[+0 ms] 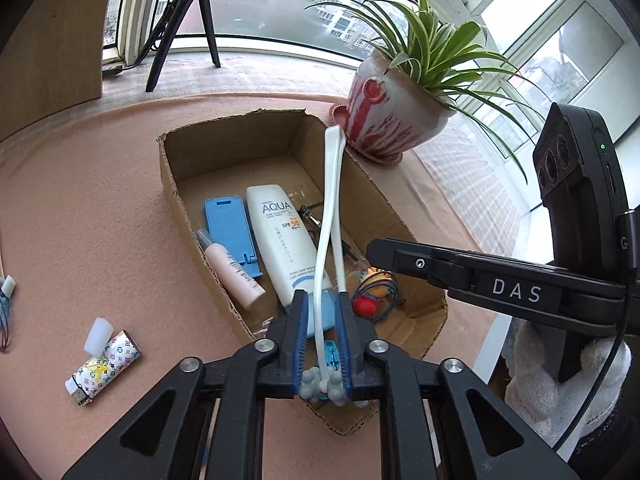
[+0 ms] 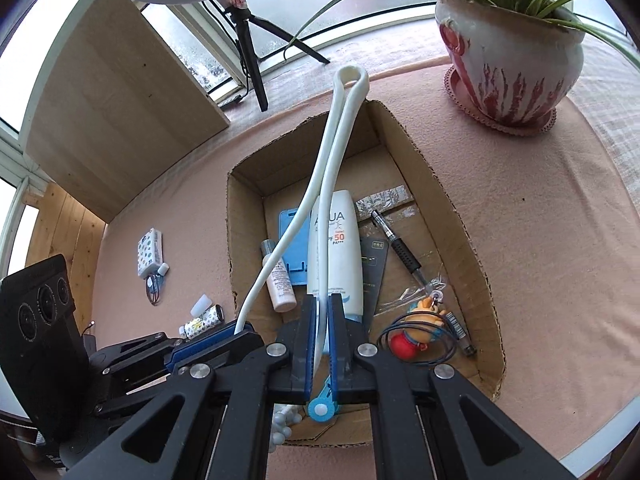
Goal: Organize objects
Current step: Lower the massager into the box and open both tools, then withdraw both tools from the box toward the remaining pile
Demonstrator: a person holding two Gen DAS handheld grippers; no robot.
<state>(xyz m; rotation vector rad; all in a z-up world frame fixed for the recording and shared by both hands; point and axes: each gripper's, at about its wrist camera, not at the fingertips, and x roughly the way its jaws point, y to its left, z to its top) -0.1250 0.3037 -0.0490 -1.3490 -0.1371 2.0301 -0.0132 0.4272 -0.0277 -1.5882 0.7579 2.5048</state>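
The white looped massager (image 2: 340, 128), a two-armed flexible handle with roller heads at its lower ends, stood nearly upright in the centre of both views, its closed loop reaching the upper middle of the frame above the far wall of the cardboard box (image 2: 476, 248). In the right wrist view the right gripper (image 2: 320, 312) had its blue-padded fingers pressed close together on one arm of the handle, with a blue roller hub showing just below them. In the left wrist view the left gripper (image 1: 322, 312) stood with its fingers a little spread; both white arms passed between the pads, and I could not tell whether either pad was touching them. The grey knobbed rollers (image 1: 322, 388) sat at the base of that gripper. Inside the box, below and behind the massager, lay a sunscreen tube (image 1: 280, 236), a blue phone stand (image 1: 232, 232), a small pink bottle (image 1: 232, 272), a pen (image 2: 400, 248) and a toy keychain (image 2: 416, 328). A patterned lighter-like item (image 1: 104, 364) remained on the pink cloth (image 1: 80, 220) at lower left, outside the box. Judged step: placing the massager into the box, with the grip apparently passing to the right side. The next move likely calls for tilting the long handle down so it lies along the box's length, then releasing it without snagging the tube.
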